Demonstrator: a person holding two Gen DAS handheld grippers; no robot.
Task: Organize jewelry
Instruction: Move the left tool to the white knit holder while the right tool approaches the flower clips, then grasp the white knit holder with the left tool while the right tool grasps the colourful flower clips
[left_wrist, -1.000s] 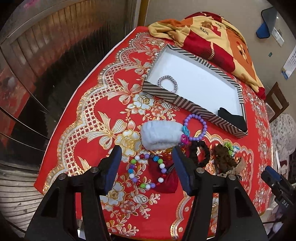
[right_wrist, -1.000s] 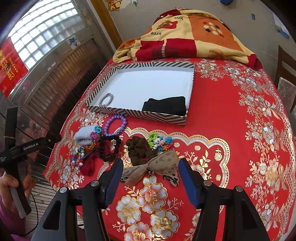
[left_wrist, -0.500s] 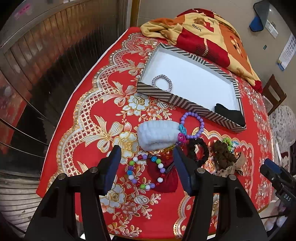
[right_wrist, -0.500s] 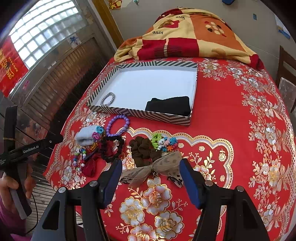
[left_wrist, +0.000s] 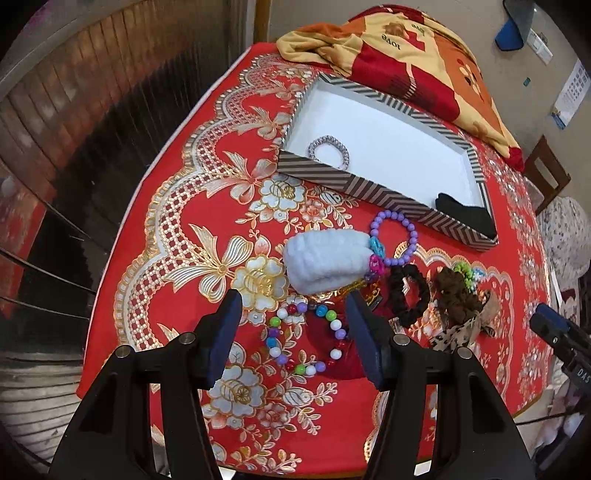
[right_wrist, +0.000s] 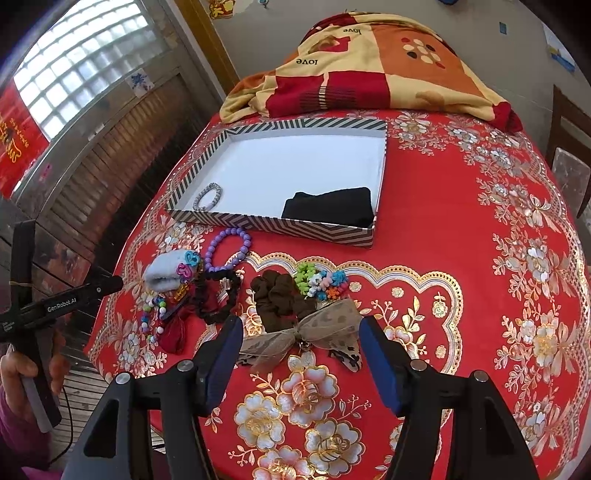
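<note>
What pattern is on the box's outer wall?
Black-and-white chevron stripes on the box, clearest in the right wrist view.

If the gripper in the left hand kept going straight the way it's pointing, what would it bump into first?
Most likely the multicoloured bead bracelet, which lies on the red tablecloth between the open fingers of the left gripper. Depth is hard to judge; the white fuzzy band lies just beyond.

The left gripper (left_wrist: 293, 325) points steeply downward over the near-left part of the table, jaws apart, nothing pressed between the pads. The right gripper (right_wrist: 301, 349) points steeply downward over the near edge of the table, jaws spread wide, pads free of contact. A hand (right_wrist: 22, 373) grasps the left gripper's handle beyond the table's left edge.
</note>
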